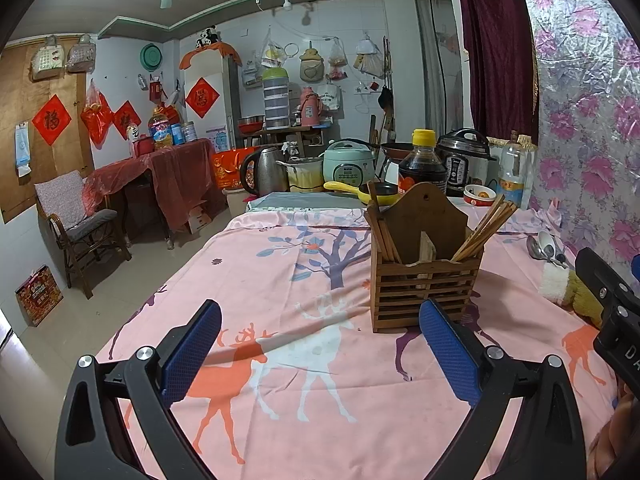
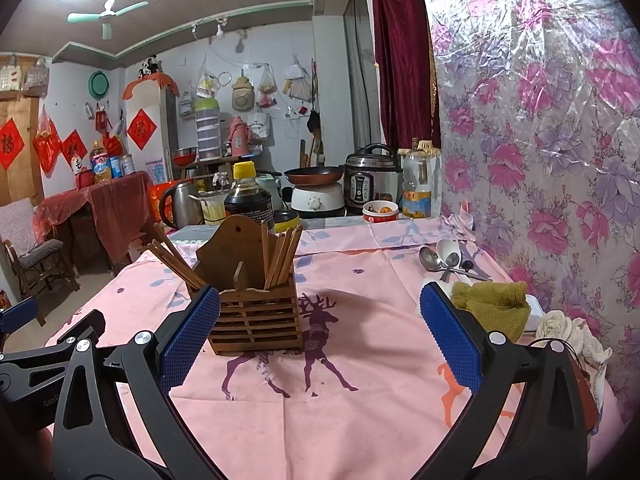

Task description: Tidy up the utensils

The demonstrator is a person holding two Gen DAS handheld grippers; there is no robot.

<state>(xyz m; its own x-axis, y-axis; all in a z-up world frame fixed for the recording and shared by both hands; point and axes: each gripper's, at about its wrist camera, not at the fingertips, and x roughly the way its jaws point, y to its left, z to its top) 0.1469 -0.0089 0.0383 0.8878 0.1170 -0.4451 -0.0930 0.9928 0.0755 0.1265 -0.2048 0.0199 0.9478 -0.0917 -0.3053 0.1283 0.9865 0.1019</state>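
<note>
On pink deer-print worktop (image 2: 360, 420) by floral wall (image 2: 560, 140). Chopsticks (image 2: 280, 258) upright in wooden holder (image 2: 256, 320), tips splayed outward. Left claw (image 1: 320, 356) and right claw (image 2: 320, 340) both spread, gripping nothing.

We see slatted wooden holder (image 2: 256, 316), matt wooden chopsticks (image 2: 280, 256), shiny metal spoons (image 2: 440, 258), soft printed cloth over worktop (image 2: 360, 400), rough olive towel (image 2: 494, 304), textured blue tong pads (image 2: 450, 340).

My left black tongs with blue pads (image 1: 320, 354) spread wide, empty, my right black blue-padded tongs (image 2: 320, 338) likewise agape, both level, side by side
</note>
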